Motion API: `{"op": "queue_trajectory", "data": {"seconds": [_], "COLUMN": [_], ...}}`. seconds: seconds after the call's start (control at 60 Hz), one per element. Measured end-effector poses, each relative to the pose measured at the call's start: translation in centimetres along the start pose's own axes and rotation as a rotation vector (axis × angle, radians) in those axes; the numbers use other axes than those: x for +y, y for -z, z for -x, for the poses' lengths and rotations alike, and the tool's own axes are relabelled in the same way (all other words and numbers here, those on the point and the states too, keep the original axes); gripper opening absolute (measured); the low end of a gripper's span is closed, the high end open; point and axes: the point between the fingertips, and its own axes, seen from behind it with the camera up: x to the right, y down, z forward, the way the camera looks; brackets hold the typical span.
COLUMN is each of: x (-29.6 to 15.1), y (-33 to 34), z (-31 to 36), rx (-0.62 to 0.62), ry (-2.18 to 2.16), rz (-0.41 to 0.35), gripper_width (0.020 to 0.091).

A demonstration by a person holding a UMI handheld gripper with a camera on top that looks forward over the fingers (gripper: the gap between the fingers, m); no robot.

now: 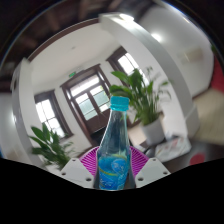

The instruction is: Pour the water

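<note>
You have the bottle (113, 148) clamped in the hand-held gripper (113, 172), both pink pads (88, 162) pressed against its lower body, around the blue label. It is lifted well clear of any support and stands slightly tilted in the view, its teal cap (120, 103) leaning a little to one side. The cap looks to be on; if it is, no water will come out until it is dealt with, so check that first.

No cup or other receiving vessel is in sight from here, so find your target before you tilt. Once you have it, bring the bottle's mouth just above the rim, then roll your wrist slowly so the neck dips gradually; a fast roll would likely make the water surge and splash. Keep the squeeze steady, since a thin plastic bottle probably gives under pressure and could slip or squirt.

Your hand seems raised, with the gripper pointing out across the room or slightly upward: beyond the bottle you see windows (88, 97), the ceiling, and two plants (150, 95), one to either side. You will probably have to lower it and angle it down to find the worktop.
</note>
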Motion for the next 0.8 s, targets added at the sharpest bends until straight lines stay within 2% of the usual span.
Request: {"op": "queue_trajectory", "data": {"seconds": [0.05,0.1,0.2,0.367,0.5,0.617,0.733,0.75,0.8], "x": [-3.3,-4.1,-8.3,-7.7,-4.0,-1.2,1.4,0.8,1.0], "y": [-1.1,-0.9,-2.0,-0.1,-1.4,-2.1,-1.6,-1.7,-1.4], "z": [-1.8,-5.0,-12.4,-25.2,-32.1,-35.2,-36.9,-36.6,-36.9], "rx": [0.055,0.131,0.303,0.532,0.567,0.569,0.573,0.568,0.553], "ry": [0.144,0.282,0.491,0.625,0.628,0.615,0.606,0.608,0.584], "rz": [-0.026,-0.044,-0.045,0.003,0.080,0.105,0.110,0.074,0.047], "gripper_width": [0.0414,0.0411,0.0412,0.0429,0.0428,0.0428,0.0430,0.0438,0.0444]}}
